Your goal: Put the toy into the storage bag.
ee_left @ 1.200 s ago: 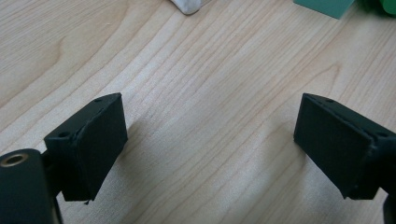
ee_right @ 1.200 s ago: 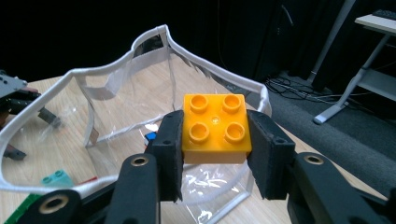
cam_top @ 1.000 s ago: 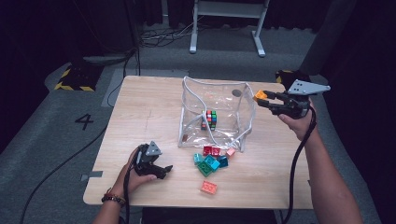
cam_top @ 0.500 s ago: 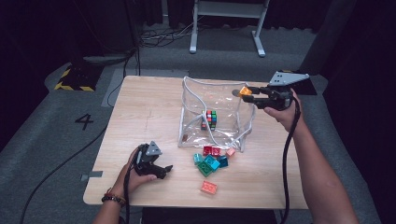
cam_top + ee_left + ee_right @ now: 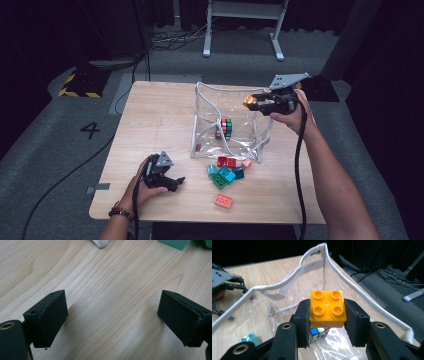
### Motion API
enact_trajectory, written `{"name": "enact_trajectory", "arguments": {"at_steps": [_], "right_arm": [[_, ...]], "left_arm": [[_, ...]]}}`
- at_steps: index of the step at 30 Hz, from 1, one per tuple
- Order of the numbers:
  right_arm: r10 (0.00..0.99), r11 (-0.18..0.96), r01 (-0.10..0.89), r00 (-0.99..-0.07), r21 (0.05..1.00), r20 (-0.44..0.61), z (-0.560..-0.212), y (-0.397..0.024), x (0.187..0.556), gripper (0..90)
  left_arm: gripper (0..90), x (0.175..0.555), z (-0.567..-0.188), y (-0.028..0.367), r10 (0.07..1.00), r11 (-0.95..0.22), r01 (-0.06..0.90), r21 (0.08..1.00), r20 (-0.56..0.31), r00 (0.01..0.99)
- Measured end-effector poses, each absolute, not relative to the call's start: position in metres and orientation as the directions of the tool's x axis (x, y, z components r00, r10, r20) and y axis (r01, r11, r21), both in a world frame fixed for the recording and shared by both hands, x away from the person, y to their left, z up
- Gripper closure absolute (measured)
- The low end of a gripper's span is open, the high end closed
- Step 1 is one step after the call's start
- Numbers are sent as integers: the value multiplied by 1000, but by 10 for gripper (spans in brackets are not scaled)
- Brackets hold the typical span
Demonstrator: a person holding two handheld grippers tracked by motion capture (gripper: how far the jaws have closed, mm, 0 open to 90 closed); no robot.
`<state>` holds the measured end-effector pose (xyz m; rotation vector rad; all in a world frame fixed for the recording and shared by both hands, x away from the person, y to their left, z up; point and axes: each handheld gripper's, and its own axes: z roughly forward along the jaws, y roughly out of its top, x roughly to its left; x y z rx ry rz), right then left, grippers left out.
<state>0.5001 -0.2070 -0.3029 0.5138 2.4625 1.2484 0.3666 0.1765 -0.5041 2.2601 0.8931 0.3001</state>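
My right gripper (image 5: 251,102) is shut on an orange four-stud brick (image 5: 248,101) and holds it above the right rim of a clear plastic bag (image 5: 200,125) with white edging. In the right gripper view the brick (image 5: 327,308) sits squeezed between both pads, over the bag's open mouth (image 5: 287,282). A colour puzzle cube (image 5: 226,127) lies inside the bag (image 5: 319,333). My left gripper (image 5: 175,182) rests on the table near its front left, open, with bare wood between its pads (image 5: 47,315).
Several loose bricks, red, teal and green (image 5: 227,172), lie in front of the bag, and a salmon one (image 5: 223,200) lies nearer the front edge. The wooden table (image 5: 155,115) is bare on its left half. Cables and a metal stand (image 5: 240,30) are on the floor beyond.
My right gripper has carried the orange brick leftward, from beside the bag's right side to over its rim. The left hand has stayed put.
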Motion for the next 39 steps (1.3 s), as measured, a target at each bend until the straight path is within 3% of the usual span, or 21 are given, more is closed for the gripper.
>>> {"name": "enact_trajectory", "arguments": {"at_steps": [11, 16, 25, 35, 39], "right_arm": [[392, 714, 172, -901, 679, -184, -308, -186, 506, 592], [358, 804, 219, -920, 554, -157, -318, -184, 508, 592], [327, 881, 239, -932, 409, -158, -323, -188, 507, 591], [316, 916, 253, -933, 312, -171, -323, -188, 504, 591], [313, 915, 247, -934, 318, -175, -322, -189, 503, 589]], "left_arm": [[95, 367, -504, 176, 674, -534, 517, 669, -33, 738], [95, 367, -504, 176, 674, -534, 517, 669, -33, 738], [96, 367, -504, 177, 674, -534, 517, 668, -33, 738], [95, 367, -504, 177, 674, -534, 517, 668, -33, 738], [95, 367, -504, 176, 674, -534, 518, 668, -33, 738]]}}
